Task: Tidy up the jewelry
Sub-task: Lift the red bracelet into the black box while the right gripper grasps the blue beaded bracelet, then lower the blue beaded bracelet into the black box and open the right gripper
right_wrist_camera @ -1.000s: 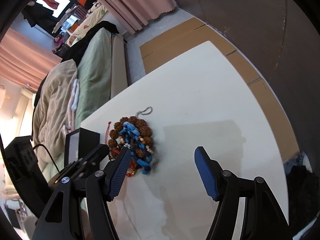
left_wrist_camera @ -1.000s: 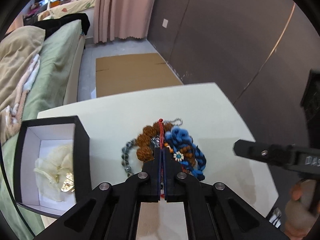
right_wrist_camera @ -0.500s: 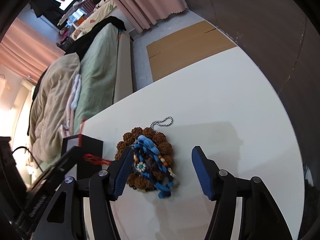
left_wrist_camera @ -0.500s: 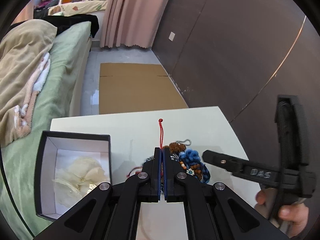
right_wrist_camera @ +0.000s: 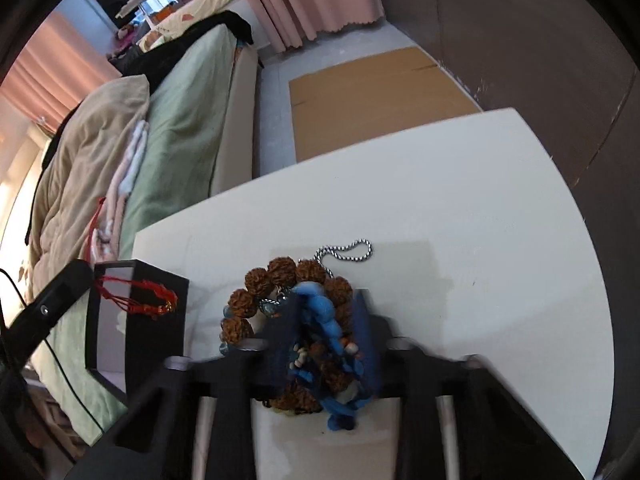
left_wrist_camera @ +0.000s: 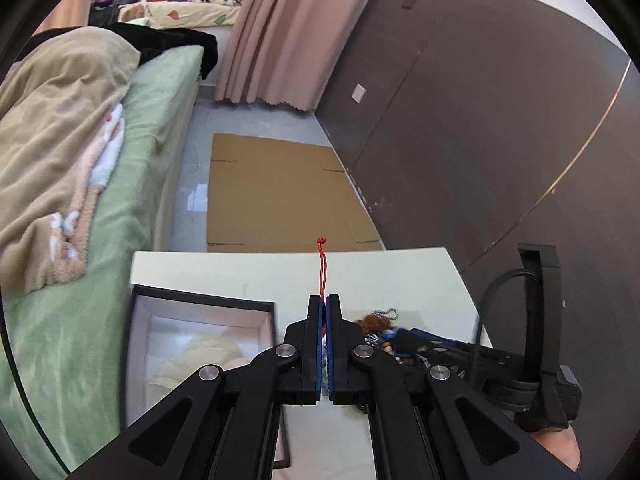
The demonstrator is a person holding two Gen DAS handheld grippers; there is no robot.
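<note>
My left gripper (left_wrist_camera: 324, 300) is shut on a red cord bracelet (left_wrist_camera: 321, 264), whose end sticks up past the fingertips. In the right wrist view the red bracelet (right_wrist_camera: 136, 298) hangs in front of the black box (right_wrist_camera: 138, 344). The box (left_wrist_camera: 200, 307) is white inside and holds a cream pouch (left_wrist_camera: 208, 356). On the white table (right_wrist_camera: 460, 220) lies a jewelry pile: a brown bead bracelet (right_wrist_camera: 280, 276), a ball chain (right_wrist_camera: 344, 251) and a blue bracelet (right_wrist_camera: 320, 304). My right gripper (right_wrist_camera: 326, 318) is closing on the blue bracelet, its blurred pads against the bundle.
A bed (right_wrist_camera: 188, 112) with a green cover and a beige blanket runs along the left of the table. Flat cardboard (left_wrist_camera: 276, 192) lies on the floor beyond the table's far edge. A dark wall (left_wrist_camera: 480, 120) stands to the right. A hand (left_wrist_camera: 560, 450) holds the right gripper.
My left gripper has lifted the red bracelet out of the pile and carried it left toward the black box. My right gripper has come down over the pile and its jaws have narrowed around the blue bracelet.
</note>
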